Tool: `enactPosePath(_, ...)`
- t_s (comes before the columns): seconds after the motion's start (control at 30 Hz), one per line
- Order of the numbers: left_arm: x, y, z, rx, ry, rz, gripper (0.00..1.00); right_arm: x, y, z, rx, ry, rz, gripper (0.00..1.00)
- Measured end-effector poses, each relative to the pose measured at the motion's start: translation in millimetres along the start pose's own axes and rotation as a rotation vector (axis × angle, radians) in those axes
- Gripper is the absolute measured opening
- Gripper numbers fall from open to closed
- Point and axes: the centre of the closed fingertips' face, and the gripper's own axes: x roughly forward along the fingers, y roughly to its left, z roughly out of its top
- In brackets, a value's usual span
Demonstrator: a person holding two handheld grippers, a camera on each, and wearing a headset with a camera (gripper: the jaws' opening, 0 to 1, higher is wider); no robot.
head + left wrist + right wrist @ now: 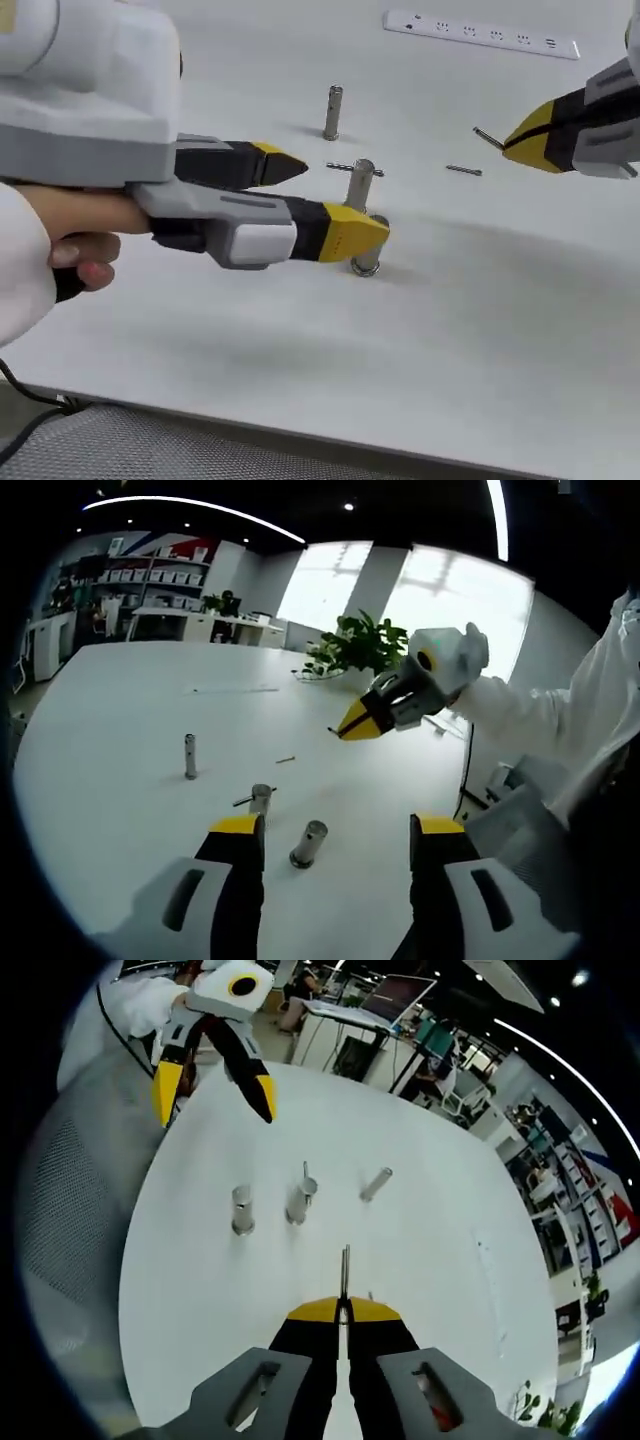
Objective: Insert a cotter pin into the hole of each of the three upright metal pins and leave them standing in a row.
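- Head view, near left: a hand grips the left gripper, whose yellow-tipped jaws are spread wide and clasp nothing.
- Between those jaws stands the nearest metal pin, silvery with a flanged foot. Its top is hidden behind the nearer jaw.
- Just beyond, the middle metal pin stands upright. The fitted cotter pin, a thin dark rod, passes crosswise through the hole near its top, with an end showing on each side.
- To its right, the loose cotter pin lies flat on the white table, apart from the row.
- At right, the right gripper hangs above the table, jaws clenched on the held cotter pin. That pin juts from the yellow tips towards the row.
- Farther back, the far metal pin stands upright, in line with the other two.
- At the far right edge lies a white power strip, its markings too small to read.
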Motion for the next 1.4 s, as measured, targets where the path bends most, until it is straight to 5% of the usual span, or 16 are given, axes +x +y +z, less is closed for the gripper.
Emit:
enactPosePath(0.43,28.3,-15.2,24.4,-0.048,-0.051,-0.086,0.35,-13.4,21.6,25.7,-0.002,-0.112,-0.093,0.00)
enactPosePath(1.03,50.1,-20.6,11.3,-0.087,0.024,-0.127,0.16,-7.3,50.2,50.7,-0.060,-0.173,-0.101,0.00)
enactPosePath(1.4,50.2,-17.4,19.6,-0.119,-0.023,-0.127,0.06,-8.2,53.0,58.8,-0.076,-0.182,-0.100,0.00)
